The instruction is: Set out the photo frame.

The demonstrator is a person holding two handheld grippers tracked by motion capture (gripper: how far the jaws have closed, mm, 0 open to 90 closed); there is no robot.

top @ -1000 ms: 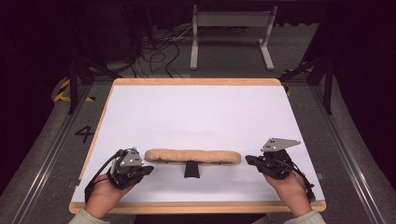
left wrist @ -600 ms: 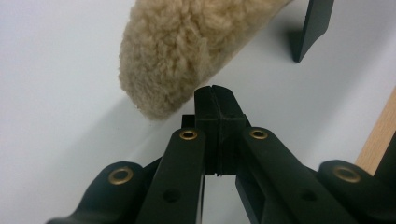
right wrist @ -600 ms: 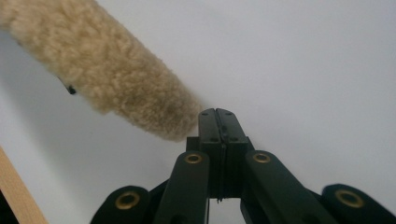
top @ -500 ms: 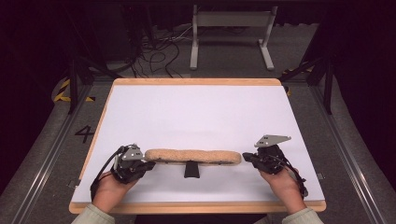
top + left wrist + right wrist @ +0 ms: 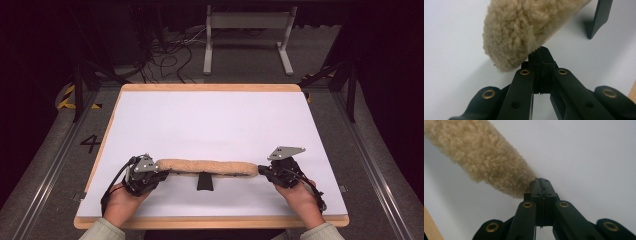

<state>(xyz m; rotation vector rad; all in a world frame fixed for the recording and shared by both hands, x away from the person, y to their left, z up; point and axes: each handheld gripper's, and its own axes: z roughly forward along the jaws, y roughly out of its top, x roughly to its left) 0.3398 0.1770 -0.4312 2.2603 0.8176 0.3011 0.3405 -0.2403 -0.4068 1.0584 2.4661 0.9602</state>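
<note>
Left gripper [image 5: 161,174]: jaws closed flat together, tips touching the left end of the fleece roll [image 5: 207,167], whether pinching any of its pile I cannot tell. Right gripper [image 5: 262,171]: jaws likewise closed, tips at the roll's right end. Roll: long, tan, woolly (like sheepskin), lying parallel to the table's [image 5: 220,120] near edge, close to it. Black stand [image 5: 204,182]: just in front of the roll's middle.

Long tan fleecy roll [image 5: 207,167], lying flat crosswise near table's front edge, black stand under middle.
</note>
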